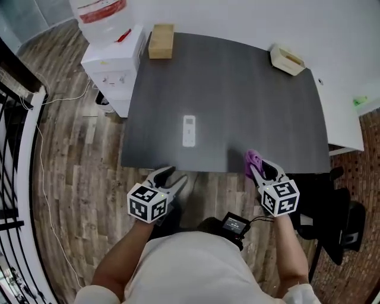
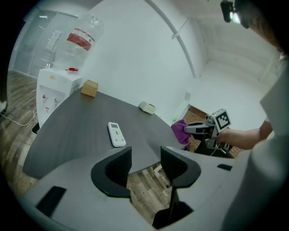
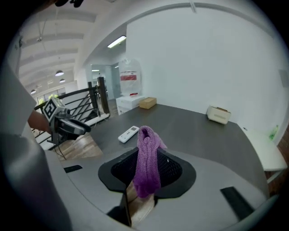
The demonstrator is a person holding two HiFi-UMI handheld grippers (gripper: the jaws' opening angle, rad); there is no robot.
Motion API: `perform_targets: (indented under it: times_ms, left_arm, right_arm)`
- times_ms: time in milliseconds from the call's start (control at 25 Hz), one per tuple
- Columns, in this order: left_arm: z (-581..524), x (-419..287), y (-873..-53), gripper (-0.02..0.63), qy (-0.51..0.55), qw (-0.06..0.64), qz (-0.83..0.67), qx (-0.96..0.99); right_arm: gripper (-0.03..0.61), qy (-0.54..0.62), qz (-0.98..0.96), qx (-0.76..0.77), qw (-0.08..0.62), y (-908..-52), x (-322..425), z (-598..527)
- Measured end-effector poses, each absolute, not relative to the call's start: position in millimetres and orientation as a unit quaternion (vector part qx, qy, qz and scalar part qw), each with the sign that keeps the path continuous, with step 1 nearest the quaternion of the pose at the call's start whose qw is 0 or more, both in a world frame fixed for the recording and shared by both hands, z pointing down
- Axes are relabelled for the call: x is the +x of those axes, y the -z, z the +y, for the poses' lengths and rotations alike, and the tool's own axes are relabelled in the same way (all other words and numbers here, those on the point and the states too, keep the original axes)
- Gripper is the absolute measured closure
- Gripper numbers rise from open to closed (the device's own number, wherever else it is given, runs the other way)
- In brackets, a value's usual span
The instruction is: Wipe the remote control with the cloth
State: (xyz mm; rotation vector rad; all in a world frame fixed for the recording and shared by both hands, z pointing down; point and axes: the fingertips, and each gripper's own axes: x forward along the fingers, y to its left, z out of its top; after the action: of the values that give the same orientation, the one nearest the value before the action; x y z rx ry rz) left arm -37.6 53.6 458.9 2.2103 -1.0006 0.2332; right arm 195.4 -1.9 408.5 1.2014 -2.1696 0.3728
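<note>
My right tongs (image 1: pixel 259 168) are clamped on the purple cloth (image 1: pixel 252 159); my left tongs (image 1: pixel 173 176) stand apart, empty. The remote (image 1: pixel 189 130) lies on the table (image 1: pixel 237 89) near its front edge, pointing lengthwise away from me. It is ahead and left of the cloth, nearer the left tongs.

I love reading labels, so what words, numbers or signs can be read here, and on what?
No text can be read.
Water bottle: red label, print too blurred.
Remote control: markings too small.
Marker cubes: black-and-white squares, no letters.
</note>
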Motion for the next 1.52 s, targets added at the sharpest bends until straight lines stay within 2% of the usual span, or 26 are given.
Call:
perform_targets:
  times_ms: [280,440,680,1080,1160,1240,1520]
  left_arm:
    - [0,-34,-505,0.426,-0.208,0.295,-0.402,0.842]
    - [-14,-22,-524,0.399,-0.247,0.288,-0.4,0.835]
    - [-30,-12,-536,0.393,-0.286,0.28,-0.405,0.822]
    - [-48,-8,-571,0.394,-0.36,0.269,-0.393,0.802]
    - [-50,-10,-579,0.394,-0.374,0.272,-0.392,0.795]
    - [-53,-13,-582,0.439,-0.38,0.265,-0.397,0.792]
    - [-54,-16,-583,0.44,-0.379,0.258,-0.403,0.792]
  right_arm:
    - [0.462,-0.065,-0.822,0.395,0.406,-443,137,-64]
    - [0.462,-0.042,-0.835,0.344,0.428,-471,98,-98]
    - [0.462,-0.022,-0.845,0.271,0.46,-504,53,-130]
    - [0.462,0.058,-0.851,0.186,0.488,-529,-27,-158]
    - [0.462,0.068,-0.849,0.175,0.494,-535,-33,-153]
    - [0.462,0.071,-0.851,0.17,0.492,-536,-35,-146]
    - [0.463,0.039,-0.858,0.152,0.489,-538,-34,-117]
